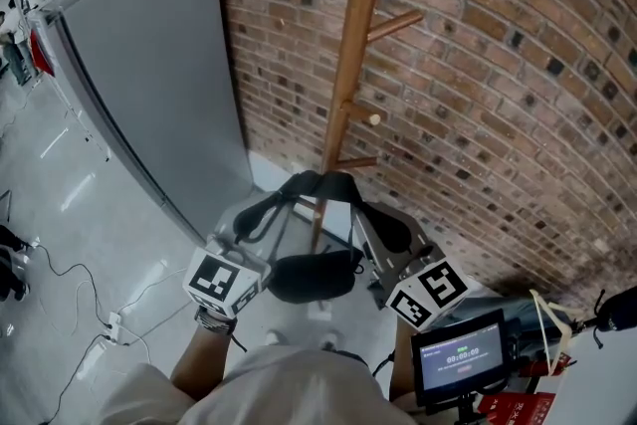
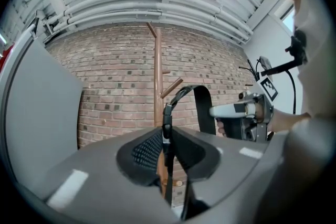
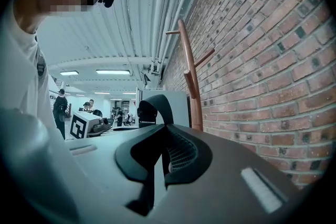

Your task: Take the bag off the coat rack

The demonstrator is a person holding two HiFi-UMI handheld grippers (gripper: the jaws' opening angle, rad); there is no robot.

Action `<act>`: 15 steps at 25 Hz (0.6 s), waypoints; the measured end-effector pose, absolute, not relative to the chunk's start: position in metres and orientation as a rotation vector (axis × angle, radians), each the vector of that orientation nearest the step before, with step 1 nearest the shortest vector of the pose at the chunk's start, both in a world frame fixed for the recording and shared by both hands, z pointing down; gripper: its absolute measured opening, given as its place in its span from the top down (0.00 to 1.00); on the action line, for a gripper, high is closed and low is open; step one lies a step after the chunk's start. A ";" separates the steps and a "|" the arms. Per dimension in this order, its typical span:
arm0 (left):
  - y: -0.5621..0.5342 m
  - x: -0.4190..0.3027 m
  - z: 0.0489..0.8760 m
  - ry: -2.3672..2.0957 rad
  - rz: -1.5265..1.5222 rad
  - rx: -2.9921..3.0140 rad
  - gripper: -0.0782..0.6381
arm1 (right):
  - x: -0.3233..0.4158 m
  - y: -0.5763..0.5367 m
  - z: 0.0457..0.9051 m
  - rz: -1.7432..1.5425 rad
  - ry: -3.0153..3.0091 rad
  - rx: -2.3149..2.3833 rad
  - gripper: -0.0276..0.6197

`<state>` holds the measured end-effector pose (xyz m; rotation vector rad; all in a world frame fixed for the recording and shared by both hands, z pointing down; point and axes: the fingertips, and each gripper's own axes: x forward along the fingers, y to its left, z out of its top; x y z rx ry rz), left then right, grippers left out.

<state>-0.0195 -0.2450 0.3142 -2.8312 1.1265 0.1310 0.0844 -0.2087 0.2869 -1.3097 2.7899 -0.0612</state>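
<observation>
1. Left gripper [image 1: 249,224]: clenched on the narrow, buckled end of the strap [image 1: 320,182]. Its own view shows the jaws [image 2: 167,136] pressed on the webbing, which runs up between them.
2. Right gripper [image 1: 388,229]: jaws brought together on the wide end of the strap, which rises out of the gap in the right gripper view [image 3: 160,144].
3. Bag [image 1: 314,277]: a dark oval body hanging from the strap, between and below the two grippers and in front of the foot of the coat rack [image 1: 350,65].
4. Strap: arches from one gripper to the other. Its crest crosses the wooden pole just beneath the lowest peg [image 1: 356,162]. No view shows whether it is touching that peg or clear of it.
5. Brick wall [image 1: 498,65]: directly behind the rack, closing off the far and right sides.
6. Grey panel [image 1: 159,85]: stands upright against the wall to the left of the rack. Its near vertical edge lies close to the left gripper.
7. Floor [image 1: 60,214]: pale and open to the left of the panel, with thin cables trailing near the lower left.
8. Small screen [image 1: 460,356]: mounted on equipment just beside the right gripper, crowding the lower right.
</observation>
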 end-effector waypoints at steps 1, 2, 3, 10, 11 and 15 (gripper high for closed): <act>-0.244 -0.020 0.312 1.125 0.136 -2.828 0.81 | 0.084 -0.208 0.286 -0.059 2.790 -1.310 0.95; -0.244 -0.020 0.311 1.124 0.139 -2.826 0.81 | 0.084 -0.208 0.286 -0.058 2.790 -1.309 0.95; -0.243 -0.021 0.309 1.124 0.141 -2.824 0.81 | 0.084 -0.207 0.286 -0.056 2.789 -1.309 0.95; -0.239 -0.024 0.303 1.126 0.159 -2.813 0.81 | 0.084 -0.205 0.285 -0.055 2.785 -1.313 0.95; -0.240 -0.024 0.302 1.126 0.162 -2.813 0.81 | 0.085 -0.206 0.285 -0.056 2.785 -1.314 0.95; -0.240 -0.025 0.301 1.128 0.172 -2.815 0.81 | 0.085 -0.207 0.286 -0.060 2.788 -1.320 0.95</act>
